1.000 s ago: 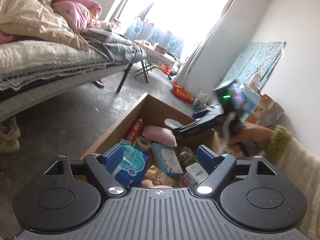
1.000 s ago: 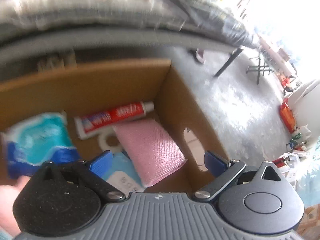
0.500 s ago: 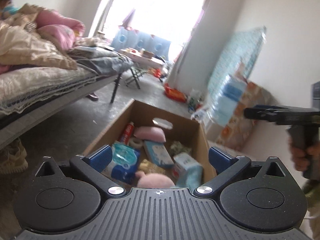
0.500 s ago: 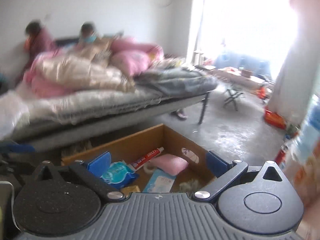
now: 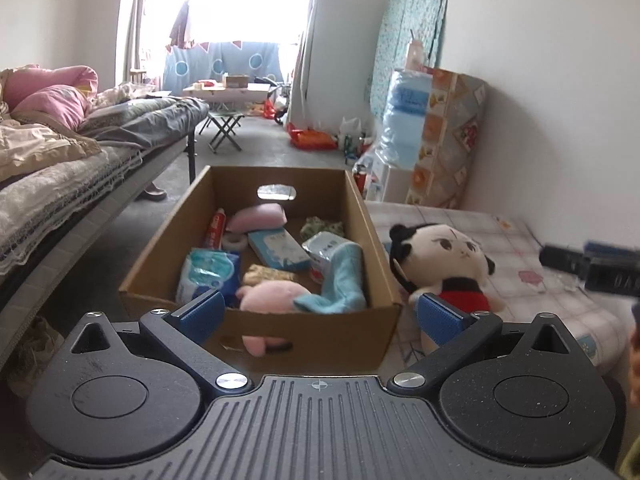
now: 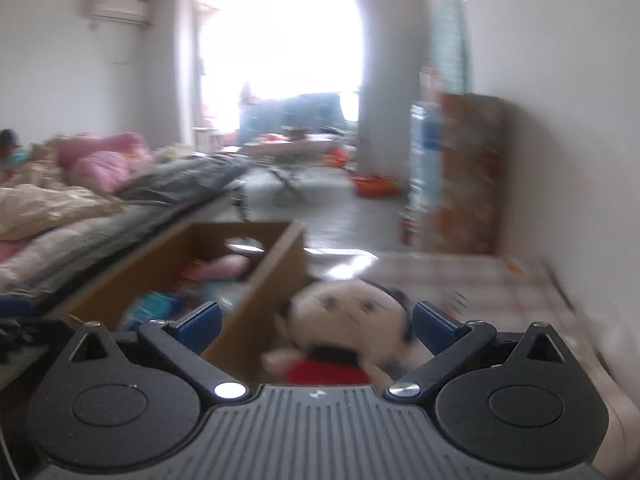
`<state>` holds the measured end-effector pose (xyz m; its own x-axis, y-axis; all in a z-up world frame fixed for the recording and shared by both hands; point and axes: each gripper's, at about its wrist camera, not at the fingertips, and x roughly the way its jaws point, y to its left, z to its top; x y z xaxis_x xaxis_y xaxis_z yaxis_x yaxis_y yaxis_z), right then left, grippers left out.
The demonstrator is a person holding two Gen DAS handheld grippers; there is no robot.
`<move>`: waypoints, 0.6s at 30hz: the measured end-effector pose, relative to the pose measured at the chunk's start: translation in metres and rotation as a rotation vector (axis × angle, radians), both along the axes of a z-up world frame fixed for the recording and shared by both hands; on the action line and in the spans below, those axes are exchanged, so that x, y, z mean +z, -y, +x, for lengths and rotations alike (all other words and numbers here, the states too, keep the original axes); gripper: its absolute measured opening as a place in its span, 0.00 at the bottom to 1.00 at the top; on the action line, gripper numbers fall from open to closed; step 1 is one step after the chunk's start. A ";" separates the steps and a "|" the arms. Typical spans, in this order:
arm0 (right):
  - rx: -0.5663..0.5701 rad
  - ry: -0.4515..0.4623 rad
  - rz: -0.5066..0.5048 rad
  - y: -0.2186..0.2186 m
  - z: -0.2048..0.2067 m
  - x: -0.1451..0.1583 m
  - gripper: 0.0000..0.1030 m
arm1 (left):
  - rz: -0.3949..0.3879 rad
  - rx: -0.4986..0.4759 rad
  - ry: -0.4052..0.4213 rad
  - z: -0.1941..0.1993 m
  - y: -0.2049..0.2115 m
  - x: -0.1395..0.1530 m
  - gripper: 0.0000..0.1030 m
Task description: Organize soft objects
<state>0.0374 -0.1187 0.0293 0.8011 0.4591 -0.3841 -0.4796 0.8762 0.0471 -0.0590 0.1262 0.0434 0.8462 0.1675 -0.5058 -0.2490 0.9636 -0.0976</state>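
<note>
Doll with black hair and red top lies on checked mat, touching the right wall of cardboard box holding soft items. Left gripper spread wide, empty. Right gripper spread, doll ahead between its fingers, untouched.

- A lived-in bedroom in a home, with white walls and a bare grey concrete floor.
- A bed runs along the left wall, heaped with pink and cream quilts.
- Beyond the bed's foot, a bright balcony opening holds a low table and hanging laundry.
- High on the wall above the bed hangs an air conditioner.
- Across the floor from the bed, a patterned mat.
</note>
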 end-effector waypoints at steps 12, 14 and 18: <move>-0.186 0.020 -0.139 0.017 -0.043 -0.037 1.00 | -0.128 -0.014 0.009 0.007 0.020 -0.017 1.00; -0.189 0.033 -0.150 0.016 -0.050 -0.037 1.00 | -0.128 -0.036 -0.025 0.012 0.023 -0.020 1.00; -0.191 0.026 -0.142 0.018 -0.056 -0.037 1.00 | -0.066 -0.053 -0.049 0.013 0.033 -0.022 1.00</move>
<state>-0.0185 -0.1366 -0.0079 0.8787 0.2408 -0.4123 -0.3037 0.9481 -0.0936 -0.0462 0.0937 0.0214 0.8268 0.0886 -0.5555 -0.2044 0.9673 -0.1499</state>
